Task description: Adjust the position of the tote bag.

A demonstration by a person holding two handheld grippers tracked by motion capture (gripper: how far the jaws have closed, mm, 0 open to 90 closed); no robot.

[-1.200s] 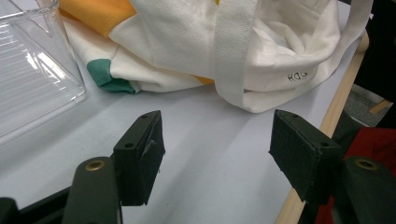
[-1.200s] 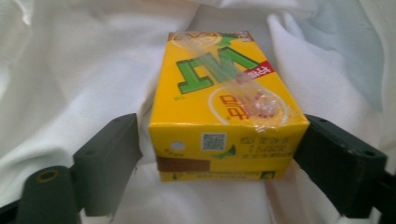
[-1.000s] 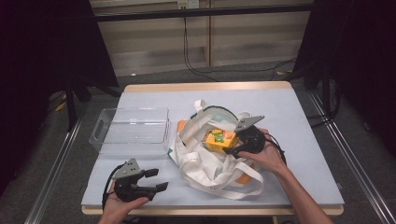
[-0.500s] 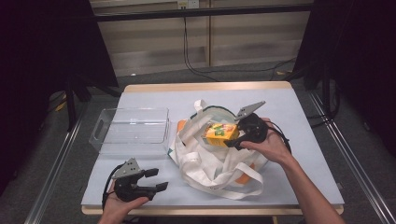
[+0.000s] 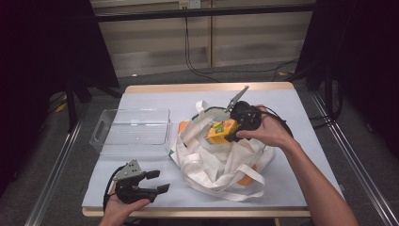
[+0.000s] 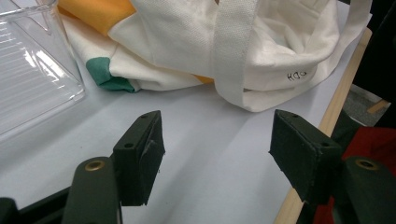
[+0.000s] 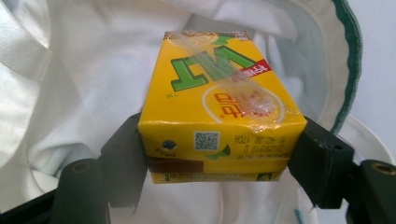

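your right gripper (image 5: 229,132) clamps a yellow drink carton (image 5: 221,131) above the tote bag (image 5: 221,160); your left gripper (image 5: 157,181) rests open and empty on the pale blue tabletop (image 5: 150,101), dark curtains around.

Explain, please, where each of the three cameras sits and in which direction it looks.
High view: above the person's side, looking forward and down on the table; both forearms, left gripper and right gripper show.
Left gripper view: rides on the left gripper, looking low across the table at the tote bag and clear bin; its two open jaws show.
Right gripper view: rides on the right gripper, looking into the bag at the yellow drink carton clamped between its jaws.
Shared: high and right gripper views both show the carton.
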